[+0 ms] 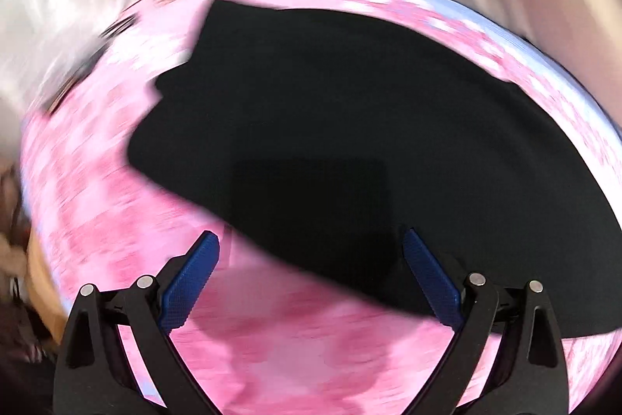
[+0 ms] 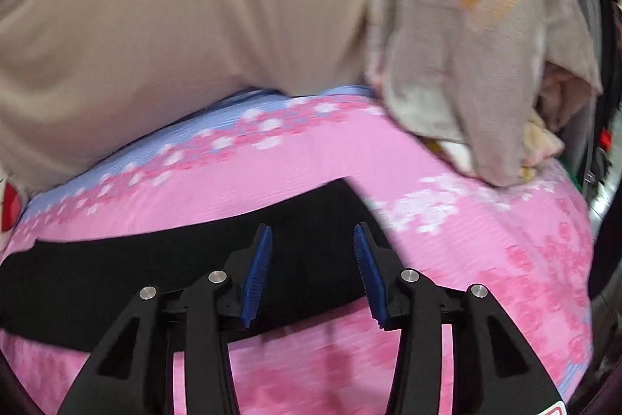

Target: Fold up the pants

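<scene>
One pair of black pants (image 1: 350,142) lies flat on the pink floral bedspread (image 1: 97,189); bare pink cloth borders it on the near and left sides; beige curtain (image 2: 175,6) hangs just past the far bed edge; a crumpled pale cloth (image 2: 466,45) sits at the far right corner; left gripper (image 1: 311,279) spread wide over the pants' near edge, holding nothing; right gripper (image 2: 313,271) partly spread over the black fabric, nothing between its pads; contact unclear.
</scene>
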